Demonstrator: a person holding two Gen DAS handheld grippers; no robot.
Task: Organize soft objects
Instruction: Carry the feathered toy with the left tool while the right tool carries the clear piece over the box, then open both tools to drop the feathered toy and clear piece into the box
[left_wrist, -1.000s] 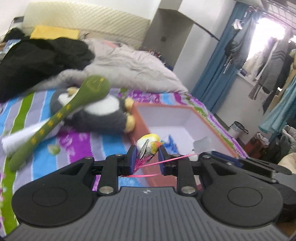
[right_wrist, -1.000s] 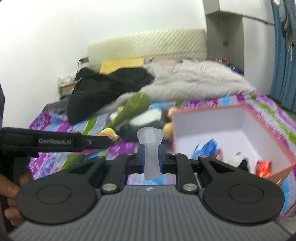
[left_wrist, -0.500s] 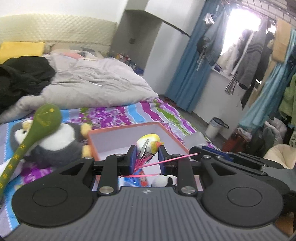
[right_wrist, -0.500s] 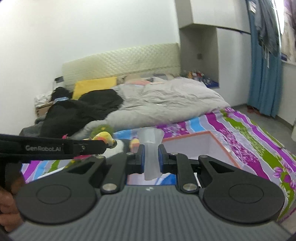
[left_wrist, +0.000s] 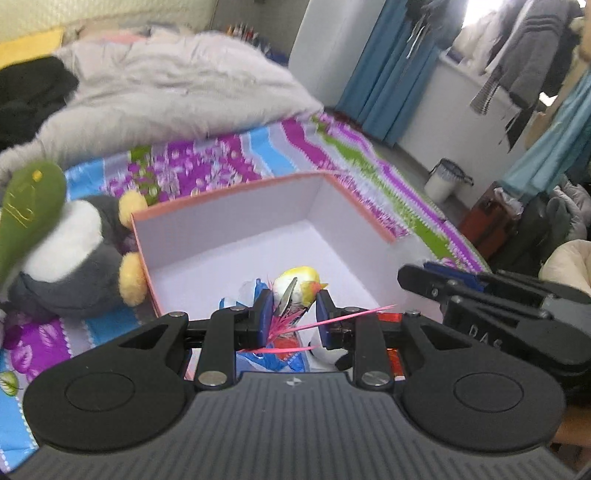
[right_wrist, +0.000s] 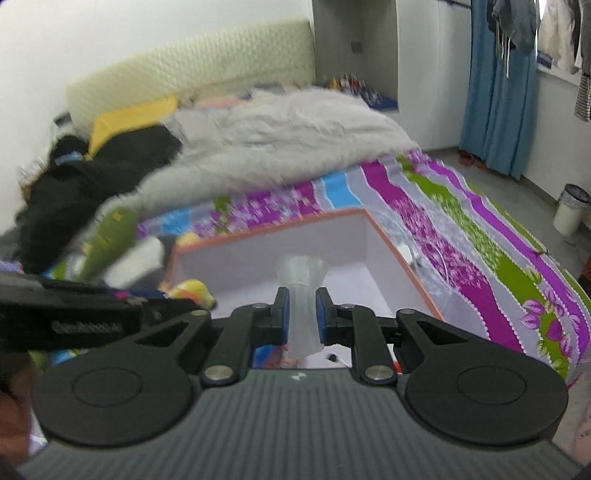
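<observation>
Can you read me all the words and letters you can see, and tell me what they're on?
"DAS": on the side of the right gripper, seen from the left wrist; more may follow, hidden.
White lettering on the side of the left gripper, seen from the right wrist: too blurred to read.
Yellow marks on the green plush toy: not readable as letters.

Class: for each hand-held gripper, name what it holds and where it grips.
Left hand-held gripper: small yellow bird toy, gripped at its lower body by the pink feathers. Right hand-held gripper: translucent soft piece, at its narrow middle.
</observation>
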